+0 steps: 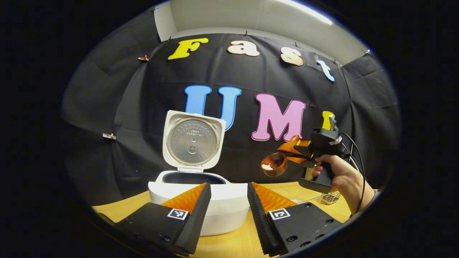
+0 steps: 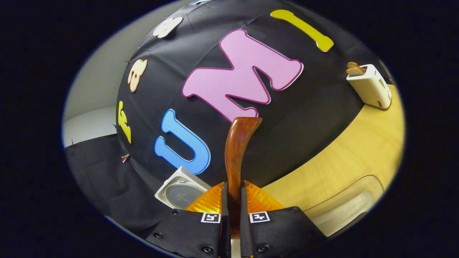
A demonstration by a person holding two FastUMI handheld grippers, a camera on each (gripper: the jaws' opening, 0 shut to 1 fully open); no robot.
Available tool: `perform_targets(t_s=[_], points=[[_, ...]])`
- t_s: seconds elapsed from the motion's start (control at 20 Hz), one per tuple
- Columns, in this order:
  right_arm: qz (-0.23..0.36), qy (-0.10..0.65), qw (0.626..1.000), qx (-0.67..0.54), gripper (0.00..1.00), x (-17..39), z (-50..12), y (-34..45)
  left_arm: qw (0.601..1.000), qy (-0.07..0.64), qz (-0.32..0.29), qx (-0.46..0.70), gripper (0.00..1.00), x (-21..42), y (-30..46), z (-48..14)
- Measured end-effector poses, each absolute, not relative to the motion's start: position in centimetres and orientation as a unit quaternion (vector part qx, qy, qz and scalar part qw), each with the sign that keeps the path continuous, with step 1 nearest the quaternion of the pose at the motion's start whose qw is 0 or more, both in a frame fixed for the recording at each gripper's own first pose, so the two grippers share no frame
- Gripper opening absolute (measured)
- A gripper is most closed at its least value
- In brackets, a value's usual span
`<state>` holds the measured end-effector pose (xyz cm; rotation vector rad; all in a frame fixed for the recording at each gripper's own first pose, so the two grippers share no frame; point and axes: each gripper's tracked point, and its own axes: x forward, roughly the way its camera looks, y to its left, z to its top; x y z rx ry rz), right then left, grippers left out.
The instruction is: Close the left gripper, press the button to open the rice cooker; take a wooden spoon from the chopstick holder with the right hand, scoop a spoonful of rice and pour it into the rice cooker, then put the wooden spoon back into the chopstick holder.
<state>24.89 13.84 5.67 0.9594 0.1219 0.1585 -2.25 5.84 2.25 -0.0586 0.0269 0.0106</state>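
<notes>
A: What is seen in the left gripper view?

B: The rice cooker [image 1: 199, 200] is seen on the wooden table [image 1: 236, 245], its lid [image 1: 193, 141] raised upright and the dark inner pot exposed. The left gripper [image 1: 228, 200] is held in front of it with its fingers apart and nothing between them. Farther off, above the table's right side, the right gripper [image 1: 299, 152] is held in a hand [image 1: 340, 175], and the wooden spoon [image 1: 274, 164] is carried in it, bowl pointing toward the cooker, with a little white rice lying in the bowl.

A: And what is added by the right gripper view?

B: The grip itself is shown: the right gripper [image 2: 232, 195] is clamped on the spoon handle [image 2: 238, 154], which is pressed by both fingers and rises up the middle of the view (the bowl and its rice cannot be made out from here). Only a corner of the cooker lid [image 2: 179, 193] is caught, low and left of the fingers. A white toaster [image 2: 369, 86] with a slice of bread standing in its slot is seen toward the table's far edge, and a clear plastic container [image 2: 344, 208] at the lower right.

A: What lies around the cooker?

B: A wire basket [image 1: 330, 197] is seen on the table below the hand, partly hidden by it. Part of the cooker's front is covered by the left gripper's fingers.
</notes>
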Motion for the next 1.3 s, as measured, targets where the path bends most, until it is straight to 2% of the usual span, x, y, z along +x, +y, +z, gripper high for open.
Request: perform_targets(t_s=[0.25,0.45,0.85,1.3], points=[[0.126,0.074,0.872,0.466,0.14,27.7,7.2,22.8,0.999,0.013,0.037,-0.034,0.67,-3.8,9.0,2.4],[0.139,0.085,0.884,0.439,0.14,29.6,6.9,27.3,0.998,0.018,0.059,-0.034,0.67,-4.9,10.8,2.2],[0.138,0.079,0.926,0.344,0.14,32.0,6.8,30.3,0.996,0.018,0.076,-0.041,0.67,-5.3,12.5,2.1],[0.177,0.06,0.971,0.153,0.13,32.4,7.1,34.0,0.995,0.019,0.079,-0.051,0.67,-5.2,13.0,1.5]])
